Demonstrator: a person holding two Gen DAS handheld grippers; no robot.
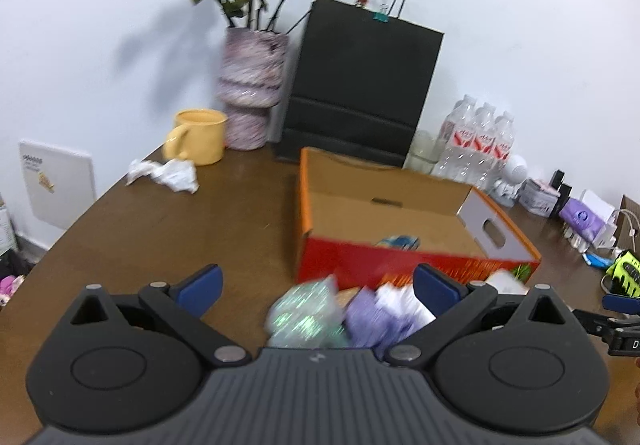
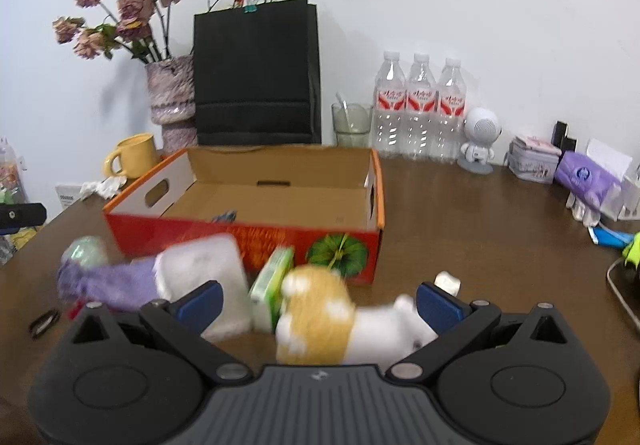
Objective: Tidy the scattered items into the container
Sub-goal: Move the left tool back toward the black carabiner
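Note:
An open orange cardboard box (image 1: 500, 257) (image 2: 136, 223) stands on the brown table with a small blue packet (image 1: 398, 243) inside. In front of it lie scattered items: a shiny green packet (image 1: 304, 315) (image 2: 84, 251), a purple pack (image 1: 372, 319) (image 2: 108, 281), a white pack (image 2: 204, 265), a green carton (image 2: 272, 277) and an orange-and-white plush toy (image 2: 320, 309). My left gripper (image 1: 318, 291) is open just above the green and purple packets. My right gripper (image 2: 320, 303) is open with the plush toy between its jaws.
A yellow mug (image 1: 200, 137), a vase of dried roses (image 1: 250, 93), a black paper bag (image 1: 356, 85) and water bottles (image 2: 420, 109) stand behind the box. Crumpled paper (image 1: 166, 173) lies at the left. Small clutter (image 2: 588, 177) lines the right edge.

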